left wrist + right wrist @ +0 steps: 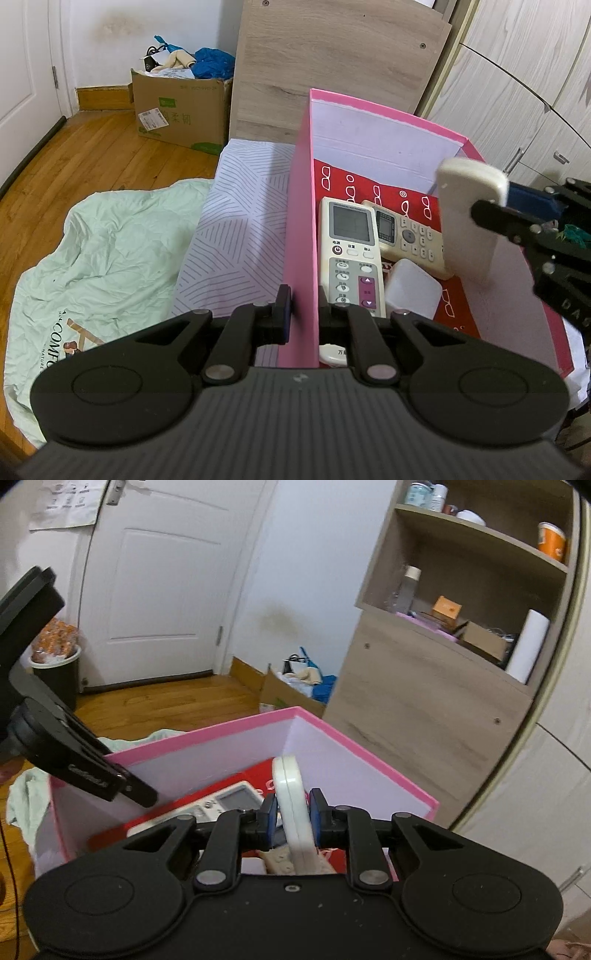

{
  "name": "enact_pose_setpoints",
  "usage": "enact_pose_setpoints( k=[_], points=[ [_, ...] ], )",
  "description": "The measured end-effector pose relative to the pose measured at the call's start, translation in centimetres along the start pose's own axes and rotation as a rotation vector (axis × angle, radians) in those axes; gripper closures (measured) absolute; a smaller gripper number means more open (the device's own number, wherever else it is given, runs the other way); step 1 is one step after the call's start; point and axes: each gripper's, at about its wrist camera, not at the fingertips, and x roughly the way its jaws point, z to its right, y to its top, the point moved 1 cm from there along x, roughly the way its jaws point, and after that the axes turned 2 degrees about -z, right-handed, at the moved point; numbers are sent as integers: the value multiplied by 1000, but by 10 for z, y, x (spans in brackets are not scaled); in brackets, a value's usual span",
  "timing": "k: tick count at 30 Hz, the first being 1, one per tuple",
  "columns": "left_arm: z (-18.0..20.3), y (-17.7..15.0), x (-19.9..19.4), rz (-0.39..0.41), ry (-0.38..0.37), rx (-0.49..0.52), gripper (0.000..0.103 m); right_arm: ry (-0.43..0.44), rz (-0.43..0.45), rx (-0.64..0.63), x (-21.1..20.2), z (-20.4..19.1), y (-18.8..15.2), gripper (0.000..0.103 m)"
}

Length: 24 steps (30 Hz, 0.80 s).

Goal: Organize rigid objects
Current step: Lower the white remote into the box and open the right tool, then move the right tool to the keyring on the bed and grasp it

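A pink box (299,206) stands on the bed. My left gripper (304,314) is shut on its left wall. Inside lie a white remote with a screen (349,254), a cream remote (410,236) and a small white cube (413,288) on a red printed lining. My right gripper (293,812) is shut on a white remote (291,805), holding it on edge over the box; the same remote (469,218) hangs above the box's right side in the left wrist view. The pink box (354,746) also shows in the right wrist view.
A striped sheet (240,229) and a pale green blanket (103,258) lie left of the box. A cardboard carton (181,107) stands on the wood floor. A wooden shelf unit (443,657) rises behind the box. A white door (159,583) and a bin (59,672) are farther off.
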Motion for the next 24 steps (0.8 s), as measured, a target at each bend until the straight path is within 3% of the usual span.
enact_pose_setpoints(
  k=[5, 8, 13, 14, 19, 24],
  points=[
    [1, 2, 1, -16, 0, 8, 93, 124, -103, 110, 20, 1, -1, 79],
    [1, 3, 2, -22, 1, 13, 93, 176, -115, 203, 23, 12, -3, 76],
    [1, 3, 2, -22, 0, 9, 93, 464, -206, 516, 36, 41, -16, 74],
    [1, 3, 2, -22, -2, 7, 93, 483, -211, 552, 35, 44, -20, 74],
    [0, 3, 2, -22, -2, 8, 93, 486, -149, 638, 6, 61, -31, 71],
    [-1, 2, 2, -17, -7, 5, 93, 419, -68, 647, -39, 82, -40, 69]
  ],
)
